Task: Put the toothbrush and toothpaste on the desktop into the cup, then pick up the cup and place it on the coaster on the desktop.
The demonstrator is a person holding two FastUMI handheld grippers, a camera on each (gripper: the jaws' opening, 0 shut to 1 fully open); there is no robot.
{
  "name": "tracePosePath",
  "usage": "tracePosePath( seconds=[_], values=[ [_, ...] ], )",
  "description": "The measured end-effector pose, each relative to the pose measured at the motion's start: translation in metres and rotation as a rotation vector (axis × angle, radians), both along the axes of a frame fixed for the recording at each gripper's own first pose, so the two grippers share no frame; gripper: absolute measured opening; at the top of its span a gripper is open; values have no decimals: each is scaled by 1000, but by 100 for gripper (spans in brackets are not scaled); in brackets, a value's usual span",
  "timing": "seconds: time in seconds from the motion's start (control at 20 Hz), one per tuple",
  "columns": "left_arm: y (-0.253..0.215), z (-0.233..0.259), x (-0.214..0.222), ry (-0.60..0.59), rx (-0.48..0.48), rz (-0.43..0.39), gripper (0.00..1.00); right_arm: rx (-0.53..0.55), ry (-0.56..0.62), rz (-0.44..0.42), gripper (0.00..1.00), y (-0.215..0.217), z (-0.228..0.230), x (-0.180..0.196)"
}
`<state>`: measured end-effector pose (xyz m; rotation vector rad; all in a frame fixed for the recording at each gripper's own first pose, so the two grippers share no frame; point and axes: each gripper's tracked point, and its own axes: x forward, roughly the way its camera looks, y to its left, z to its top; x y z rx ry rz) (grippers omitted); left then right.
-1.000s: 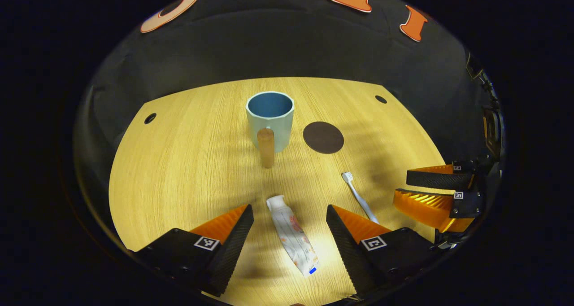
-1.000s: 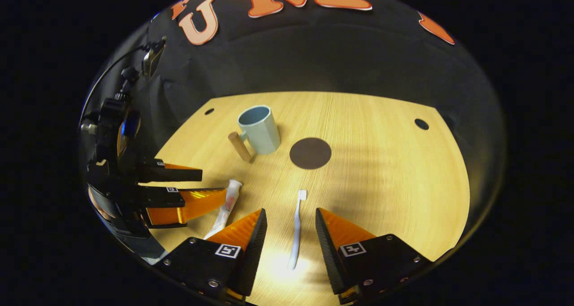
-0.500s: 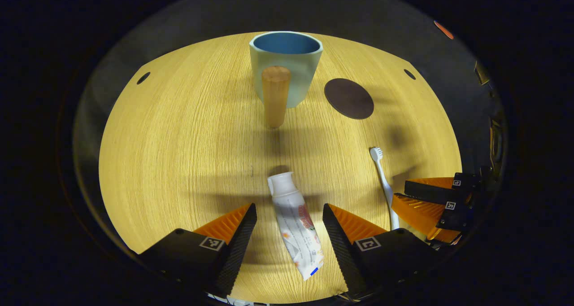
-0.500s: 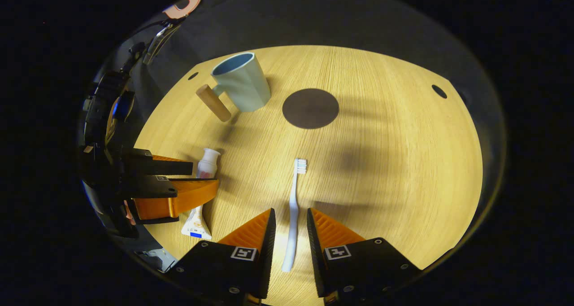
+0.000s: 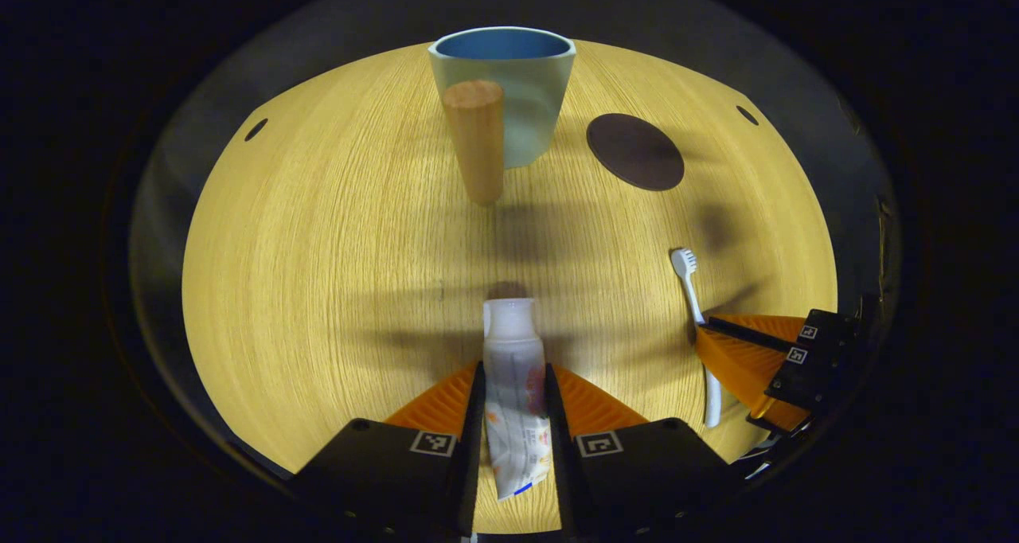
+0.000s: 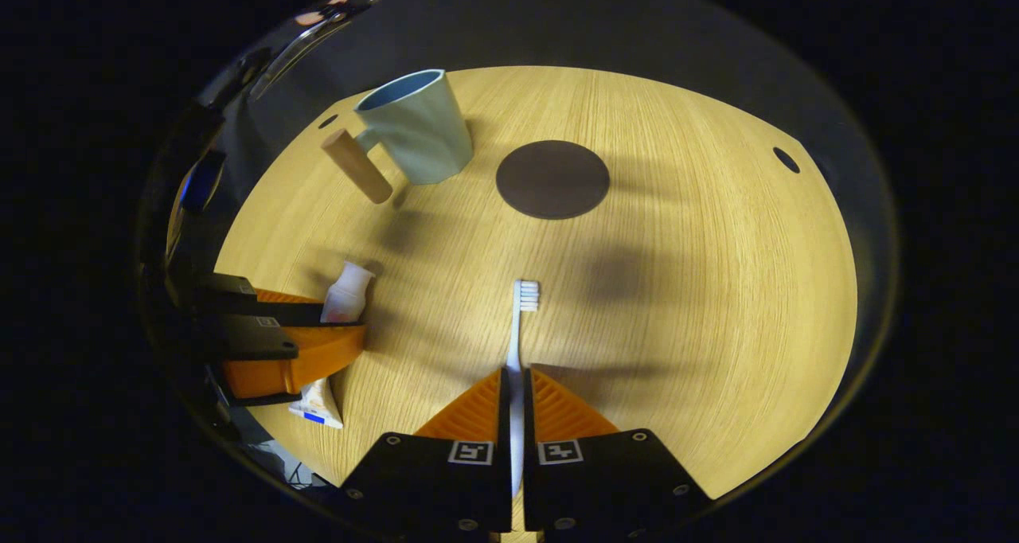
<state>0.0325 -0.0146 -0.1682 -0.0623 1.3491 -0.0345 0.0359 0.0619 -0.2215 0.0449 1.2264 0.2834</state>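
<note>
While both tools sit low over the table point(image 5: 302, 272), the left hand-held gripper point(image 5: 513, 384) is clamped on the toothpaste point(image 5: 513, 384), its two fingers pressing the tube's sides with the cap poking out ahead of the tips and the crimped tail trailing back between them. The right hand-held gripper point(image 6: 516, 388) is likewise clenched on the toothbrush point(image 6: 521, 320), pinching the handle while the bristle head lies forward of its tips on the wood. Straight ahead of the left hand-held gripper, well apart, stands the cup point(image 5: 517, 89), upright, its wooden handle point(image 5: 475, 141) facing back toward it. Just right of the cup, beyond the toothbrush, lies the dark round coaster point(image 6: 552, 179), flat and bare.
</note>
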Motion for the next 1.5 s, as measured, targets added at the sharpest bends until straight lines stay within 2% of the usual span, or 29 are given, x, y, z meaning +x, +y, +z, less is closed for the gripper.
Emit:
tracePosePath(
  seconds=[0.05,0.1,0.15,0.2,0.25,0.3,0.55,0.8,0.9,1.1,1.3,1.5],
  values=[
    [-2,5,1,-12,-22,-5,40,4,-7,4,6,0,2,-1],
    [-5,8,1,-22,-42,-14,33,6,-22,7,5,1,4,1],
    [-4,10,-2,-34,-56,-1,34,16,-40,10,5,4,8,1],
    [-6,12,-4,-44,-72,-11,24,33,-57,5,5,8,14,3],
    [-10,14,-5,-63,-85,-5,24,49,-75,9,5,10,21,2],
    [-10,19,-2,-81,-90,-7,18,59,-99,7,5,13,28,5],
    [-6,35,19,-267,-88,-29,18,111,-213,-6,4,17,61,12],
    [1,65,50,-481,-78,-36,18,228,-371,-60,5,15,101,30],
    [10,78,62,-584,-75,-42,18,238,-433,-86,4,8,103,34],
    [28,97,72,-699,-135,-25,18,247,-532,-128,4,7,110,36],
    [47,117,90,-853,-138,-7,17,249,-638,-141,4,9,113,42],
    [65,145,110,-998,-123,15,18,248,-720,-146,4,-2,128,33]
  ],
)
